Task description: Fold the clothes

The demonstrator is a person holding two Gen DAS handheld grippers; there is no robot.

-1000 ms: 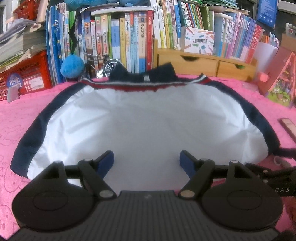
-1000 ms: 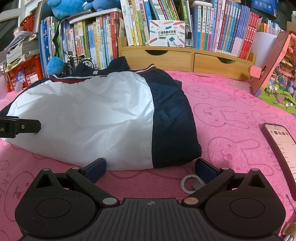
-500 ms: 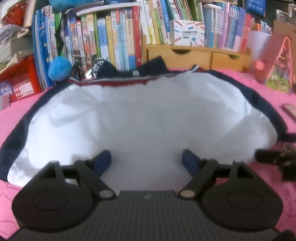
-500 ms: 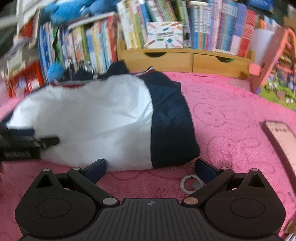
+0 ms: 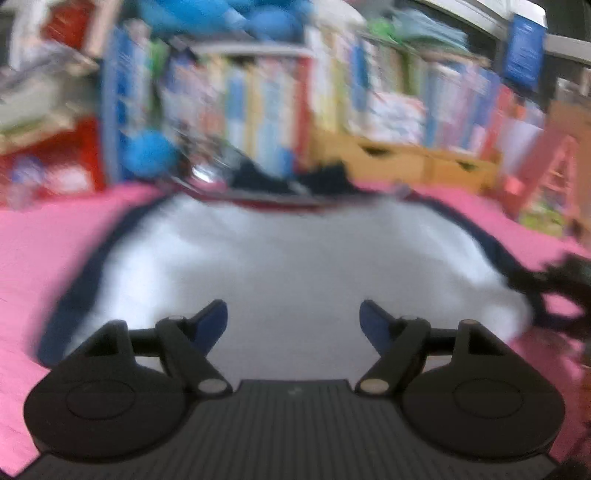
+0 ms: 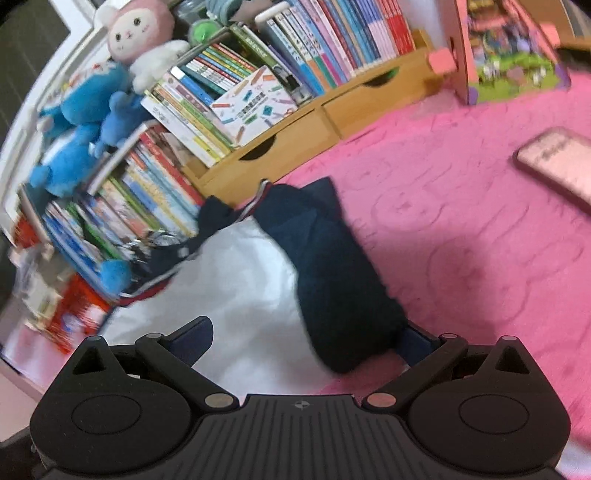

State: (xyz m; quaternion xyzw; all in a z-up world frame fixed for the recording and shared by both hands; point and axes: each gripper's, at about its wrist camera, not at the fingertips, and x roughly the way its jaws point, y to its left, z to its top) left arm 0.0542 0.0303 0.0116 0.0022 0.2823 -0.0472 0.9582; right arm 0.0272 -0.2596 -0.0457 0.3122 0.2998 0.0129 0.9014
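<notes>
Your left view is smeared all over by motion blur, the books (image 5: pixel 266 110) unreadable. Your right view is sharper, tilted, with fisheye bending at the edges; light is soft and even.

Pink bunny-print blanket (image 6: pixel 461 229), white-and-navy jacket (image 6: pixel 258 288), phone (image 6: pixel 557 162), wooden drawer unit (image 6: pixel 314 122)

I see a pink cloth (image 6: pixel 461 229) printed with rabbit outlines filling the right of my right wrist view. A phone (image 6: pixel 557 164) lies on it at the right edge. Along the top run rows of books (image 6: pixel 332 40) above a wooden drawer unit (image 6: pixel 317 114). Blue plush toys (image 6: pixel 77 122) and a pink-headed plush (image 6: pixel 138 33) sit upper left.
</notes>
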